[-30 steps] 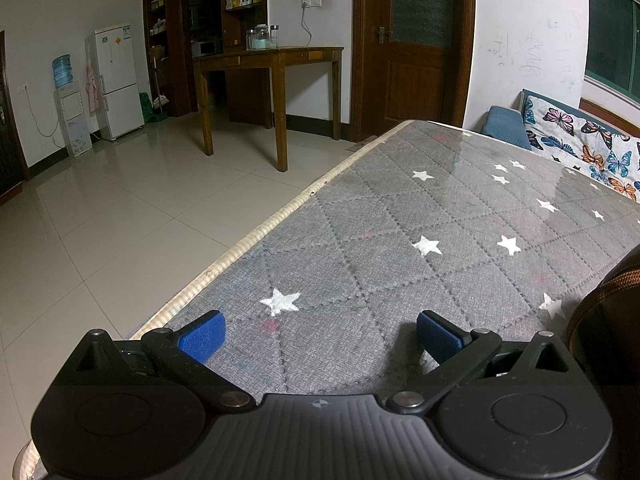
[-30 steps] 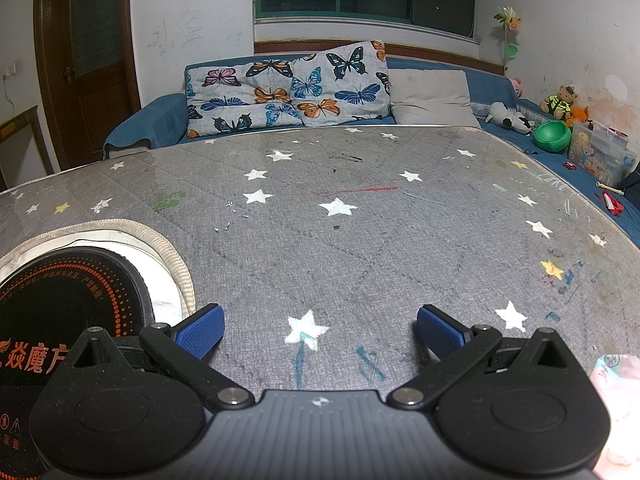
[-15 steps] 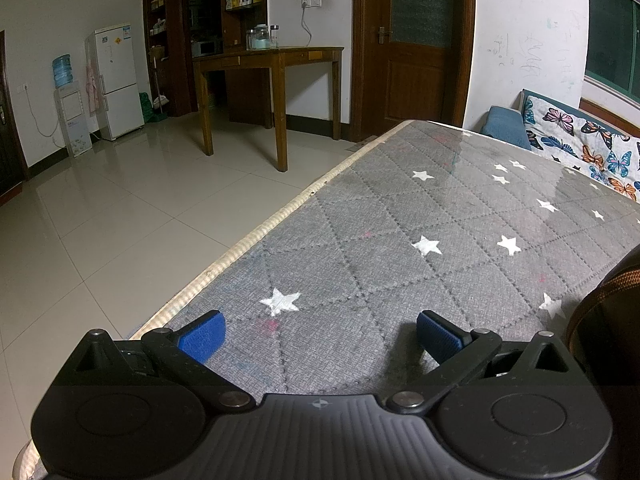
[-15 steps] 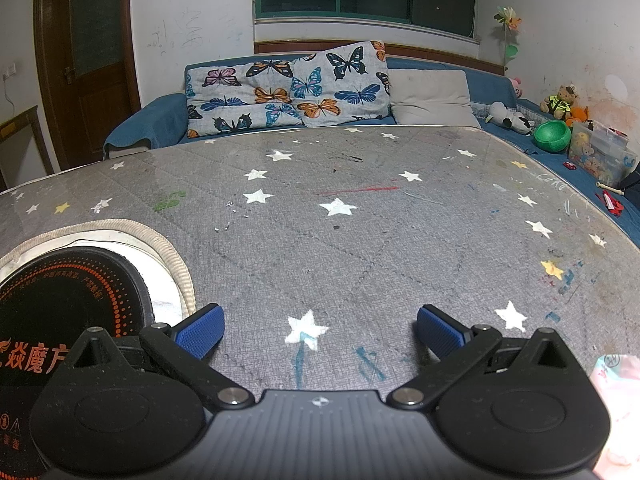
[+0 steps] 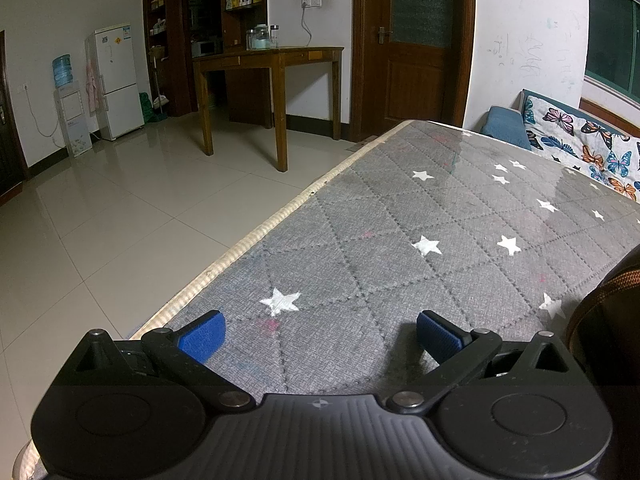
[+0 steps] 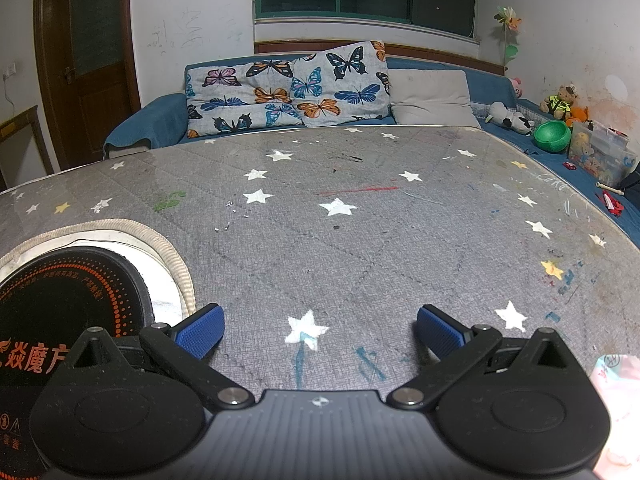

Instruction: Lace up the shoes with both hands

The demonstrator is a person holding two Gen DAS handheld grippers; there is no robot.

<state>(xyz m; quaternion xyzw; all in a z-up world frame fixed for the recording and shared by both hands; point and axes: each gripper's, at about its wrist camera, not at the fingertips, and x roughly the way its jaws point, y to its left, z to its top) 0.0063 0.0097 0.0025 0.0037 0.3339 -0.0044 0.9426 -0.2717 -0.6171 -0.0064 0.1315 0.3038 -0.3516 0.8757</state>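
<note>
Grey star-quilted table [image 5: 400,216] lies under both your tongs; only a dark shoe edge with brown trim [image 5: 600,304] shows, just right of your left tongs [image 5: 320,330], which are spread and empty. Your right tongs [image 6: 320,330] are spread too, beside a round black cooktop [image 6: 60,304].

My left gripper [image 5: 320,330]: fingers spread wide, blue pads [image 5: 202,337] facing inward, nothing between them. My right gripper [image 6: 320,330]: same wide spread, pads [image 6: 440,334] bare. Both level, low, pointing forward.
</note>
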